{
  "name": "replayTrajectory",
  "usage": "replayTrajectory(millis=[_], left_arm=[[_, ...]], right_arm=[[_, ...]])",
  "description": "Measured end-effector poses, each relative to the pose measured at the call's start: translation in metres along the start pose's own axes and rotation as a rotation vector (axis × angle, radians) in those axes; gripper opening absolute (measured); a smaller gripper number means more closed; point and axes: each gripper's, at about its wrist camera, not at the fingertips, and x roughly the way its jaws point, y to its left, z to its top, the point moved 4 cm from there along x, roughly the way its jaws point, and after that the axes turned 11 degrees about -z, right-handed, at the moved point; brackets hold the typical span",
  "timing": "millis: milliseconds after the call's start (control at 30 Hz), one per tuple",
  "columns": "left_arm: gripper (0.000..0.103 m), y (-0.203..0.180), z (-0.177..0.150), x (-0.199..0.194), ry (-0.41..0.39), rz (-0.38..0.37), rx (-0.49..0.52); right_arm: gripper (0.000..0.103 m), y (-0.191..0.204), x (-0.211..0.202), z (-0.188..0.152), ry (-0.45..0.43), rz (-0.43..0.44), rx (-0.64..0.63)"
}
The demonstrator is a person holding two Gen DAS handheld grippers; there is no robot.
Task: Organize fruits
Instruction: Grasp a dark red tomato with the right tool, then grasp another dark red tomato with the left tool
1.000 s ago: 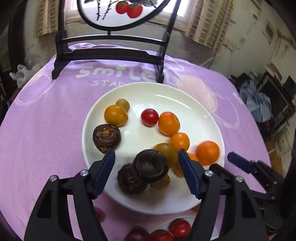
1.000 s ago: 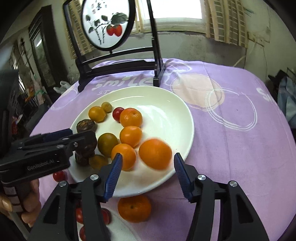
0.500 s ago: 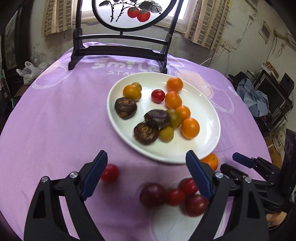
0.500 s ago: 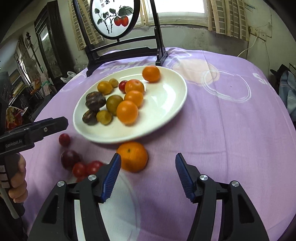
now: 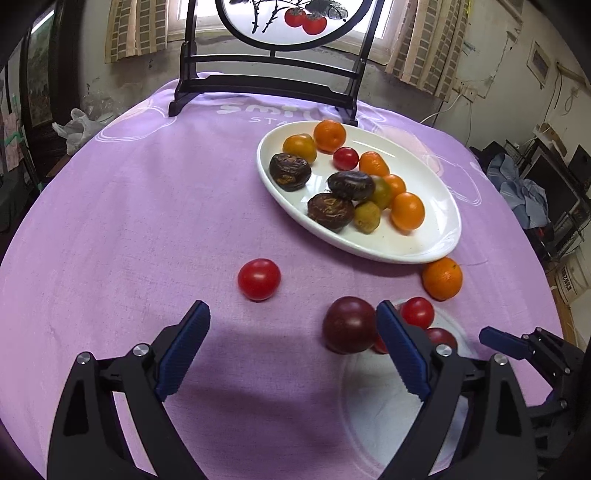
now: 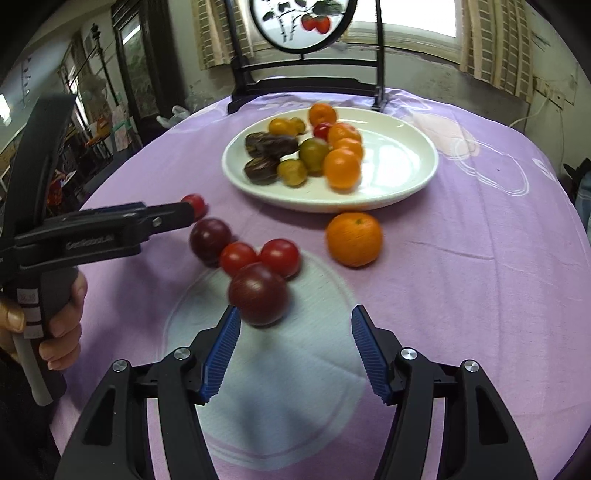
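Note:
A white plate (image 5: 439, 192) (image 6: 402, 162) holds several oranges, dark passion fruits, yellow-green plums and one small tomato. On the purple cloth lie a loose red tomato (image 5: 259, 278) (image 6: 195, 204), a dark plum (image 5: 349, 325) (image 6: 209, 240), a second dark plum (image 6: 258, 294), two red tomatoes (image 6: 260, 256) and an orange (image 5: 442, 278) (image 6: 354, 239). My left gripper (image 5: 291, 347) is open and empty, just short of the loose tomato. My right gripper (image 6: 295, 354) is open and empty, just behind the nearer dark plum.
A dark wooden stand with a round painted panel (image 5: 273, 22) (image 6: 303, 22) stands at the table's far edge behind the plate. The left gripper body and the hand holding it (image 6: 66, 240) are at the left of the right wrist view. Clutter lies beyond the table's right edge (image 5: 535, 192).
Both grippers have pulled back from the plate toward the near side of the table, bringing the loose tomatoes, plums and orange into view. An orange rolled to the plate's far rim.

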Motion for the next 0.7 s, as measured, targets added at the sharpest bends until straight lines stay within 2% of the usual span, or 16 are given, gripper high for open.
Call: replayTrajectory(millis=[133,233,300,367,400,433,700], left_arm=[[0.089,0.005,-0.003,0.001,-0.010,0.023,0.025],[0.089,0.010,-0.002,0.001,-0.008,0.016,0.016],[0.089,0.012,-0.002,0.002,-0.006,0.011,0.007],[0.089,0.013,-0.002,0.002,-0.006,0.013,0.009],[0.089,0.013,-0.002,0.002,-0.006,0.015,0.012],[0.089,0.013,-0.003,0.003,-0.003,0.016,0.014],[0.090,0.003,-0.008,0.006,0.002,0.042,0.059]], right_arm=[[0.063,0.018,0.012,-0.001,0.028,-0.023,-0.045],[0.064,0.026,0.027,0.001,0.058,-0.034,-0.050],[0.064,0.029,0.032,0.006,0.048,-0.050,-0.057],[0.059,0.031,0.034,0.008,0.043,-0.065,-0.065],[0.047,0.032,0.034,0.010,0.036,-0.068,-0.066],[0.042,0.033,0.033,0.011,0.027,-0.062,-0.068],[0.042,0.010,0.017,0.005,0.003,-0.036,0.005]])
